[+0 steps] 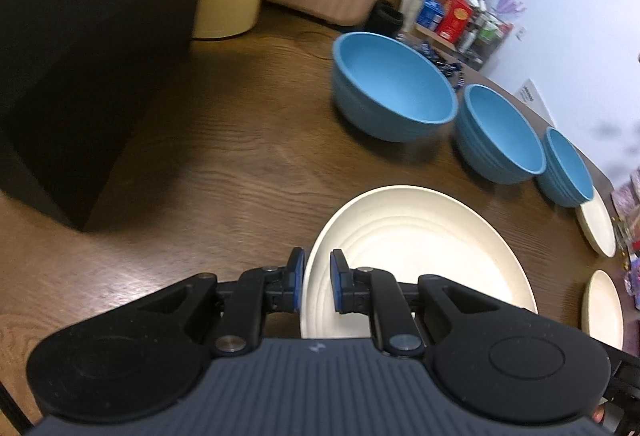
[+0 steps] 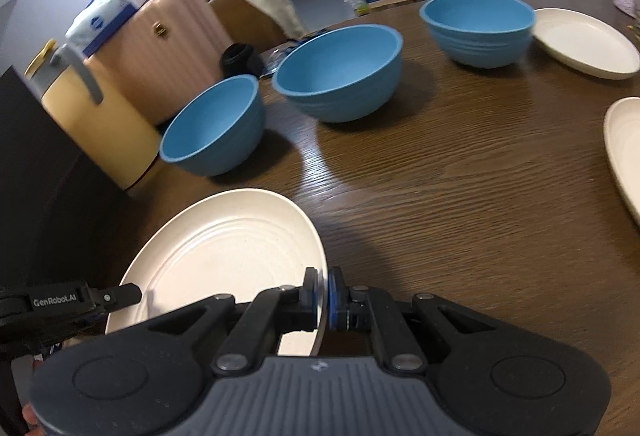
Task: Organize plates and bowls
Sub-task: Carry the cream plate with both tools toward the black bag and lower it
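— Two grippers, one plate [image 1: 420, 248]? How were they set?

— Both were clamped on it. The left gripper [image 1: 317, 282] pinched the plate's left rim, one pad [image 1: 297, 272] outside and the other pad [image 1: 338, 282] on the inner face. The right gripper [image 2: 321, 294] was nearly together, with only the thin right rim between its pads.

— Did either camera show the other gripper?

— Yes. In the right wrist view the left gripper's black arm showed at the plate's far left edge.

— Was the plate on the table [image 1: 224, 171]?

— I could not tell whether it rested there or hung just above the wood.

— And beyond it?

— Three blue bowls stood in a row, apart from each other: the near bowl [image 2: 214, 125], the middle bowl [image 2: 340, 73] and the far bowl [image 2: 478, 29]. Two more plates lay to the right: the side plate [image 2: 626, 151] nearer, the back plate [image 2: 584, 41] just beside the far bowl.
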### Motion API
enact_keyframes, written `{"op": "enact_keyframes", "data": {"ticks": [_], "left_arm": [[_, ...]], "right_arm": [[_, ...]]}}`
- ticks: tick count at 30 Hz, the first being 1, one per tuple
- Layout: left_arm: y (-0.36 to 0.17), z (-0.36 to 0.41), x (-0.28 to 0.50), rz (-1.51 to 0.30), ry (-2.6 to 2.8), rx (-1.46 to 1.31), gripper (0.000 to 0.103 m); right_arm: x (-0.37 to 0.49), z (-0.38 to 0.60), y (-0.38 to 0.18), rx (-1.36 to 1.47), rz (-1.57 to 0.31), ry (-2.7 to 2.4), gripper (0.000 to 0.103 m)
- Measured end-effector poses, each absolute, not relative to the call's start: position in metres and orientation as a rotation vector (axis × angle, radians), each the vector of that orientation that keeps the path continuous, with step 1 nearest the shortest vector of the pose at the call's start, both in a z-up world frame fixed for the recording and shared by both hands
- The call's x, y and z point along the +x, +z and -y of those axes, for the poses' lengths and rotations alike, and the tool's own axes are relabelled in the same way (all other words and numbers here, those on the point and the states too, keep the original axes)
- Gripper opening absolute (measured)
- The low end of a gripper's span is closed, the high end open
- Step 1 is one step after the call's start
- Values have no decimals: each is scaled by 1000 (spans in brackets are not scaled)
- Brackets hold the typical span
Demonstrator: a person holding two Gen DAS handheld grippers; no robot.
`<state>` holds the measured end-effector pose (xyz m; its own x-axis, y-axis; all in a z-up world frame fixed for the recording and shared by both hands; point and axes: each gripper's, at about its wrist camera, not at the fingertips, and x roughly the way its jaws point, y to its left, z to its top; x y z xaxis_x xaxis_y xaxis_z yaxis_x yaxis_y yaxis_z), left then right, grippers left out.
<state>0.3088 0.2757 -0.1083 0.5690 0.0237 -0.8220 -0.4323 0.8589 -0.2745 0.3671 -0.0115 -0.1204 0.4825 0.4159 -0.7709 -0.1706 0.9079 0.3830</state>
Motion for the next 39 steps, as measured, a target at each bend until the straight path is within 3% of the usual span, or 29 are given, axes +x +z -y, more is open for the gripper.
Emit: {"op": "enact_keyframes", "data": {"ticks": [39], "left_arm": [[-151, -291, 319, -1042, 348, -406, 15]], "right_arm": [[379, -26, -168, 221, -1053, 409, 6]]}}
